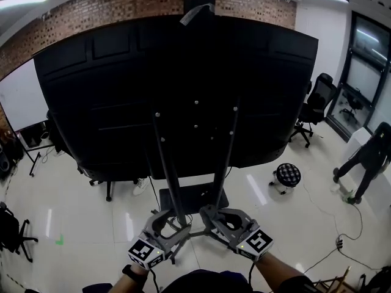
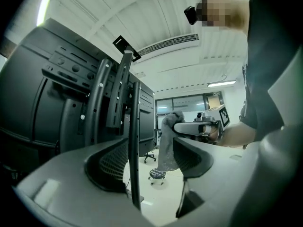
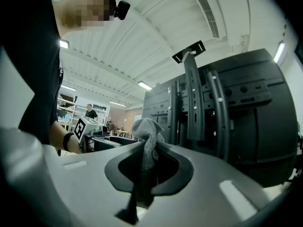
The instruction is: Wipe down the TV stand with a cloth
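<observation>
We are clamping the crumpled grey fabric cloth (image 3: 146,138) in our right tongs (image 1: 211,216), just beside the tall black metal TV stand (image 1: 170,170). Our left tongs (image 1: 174,223) are standing apart, with one upright passing between them. No wiped patch is showing, so we are judging this as either before a pass or after one. The cloth is hanging lengthwise downward, its bunched top poking toward the uprights.

Left claw (image 2: 149,162) jaws apart — right claw (image 3: 147,170) pinching cloth (image 3: 147,130)
</observation>
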